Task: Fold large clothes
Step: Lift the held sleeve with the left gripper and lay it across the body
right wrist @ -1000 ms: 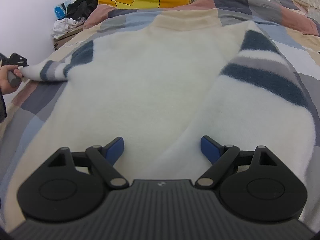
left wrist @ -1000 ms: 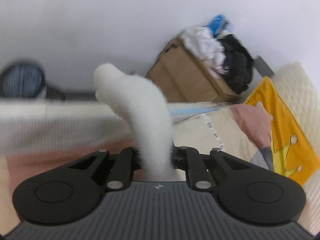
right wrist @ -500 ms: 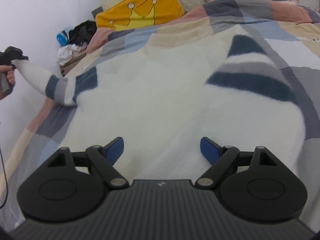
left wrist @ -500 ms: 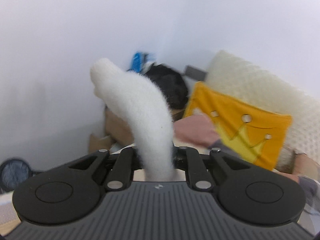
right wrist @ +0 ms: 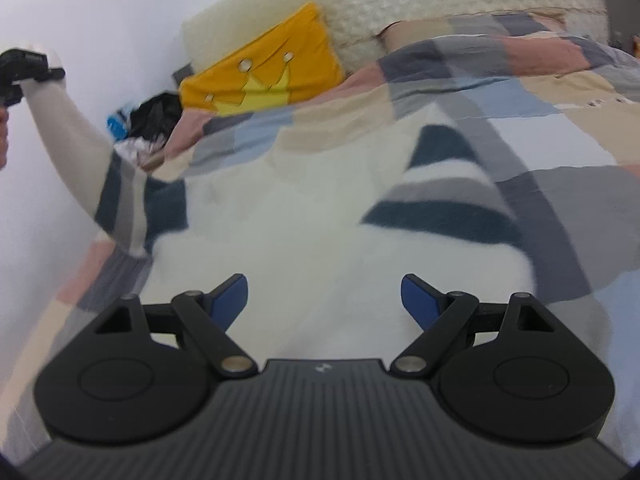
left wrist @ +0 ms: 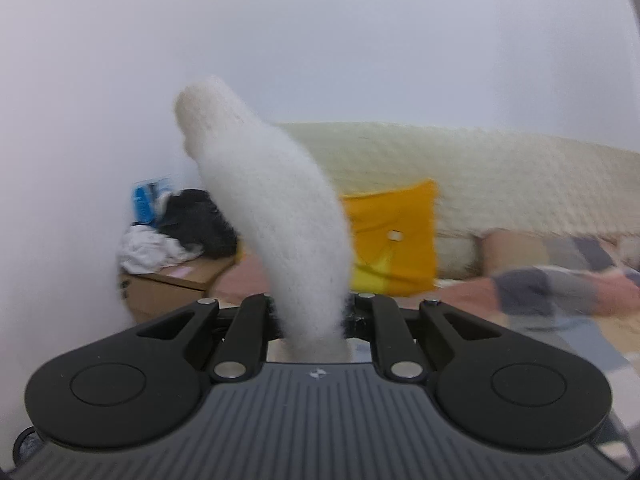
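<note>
A large fluffy white sweater [right wrist: 304,216] with dark blue and grey striped sleeves lies spread on the patchwork quilt [right wrist: 560,120] of a bed. My left gripper [left wrist: 310,320] is shut on the white cuff [left wrist: 272,216] of the sweater's left sleeve, which sticks up between its fingers. In the right wrist view that same left gripper [right wrist: 38,70] holds the sleeve [right wrist: 100,168] raised high at the far left. My right gripper [right wrist: 324,300] hovers open over the sweater's lower body, its blue pads [right wrist: 420,300] wide apart with nothing between them. The other sleeve [right wrist: 440,200] lies folded across the body.
A yellow crown pillow [right wrist: 264,68] leans on the cream quilted headboard [right wrist: 400,4]. Beside the bed at the left stands a cardboard box [left wrist: 168,288] piled with black and white clothes [left wrist: 176,232]. A white wall runs along the bed's left side.
My left gripper has lifted the sleeve cuff up off the bed and swung round toward the headboard. The sleeve now hangs stretched in the air. The right gripper has drifted slightly and stays open.
</note>
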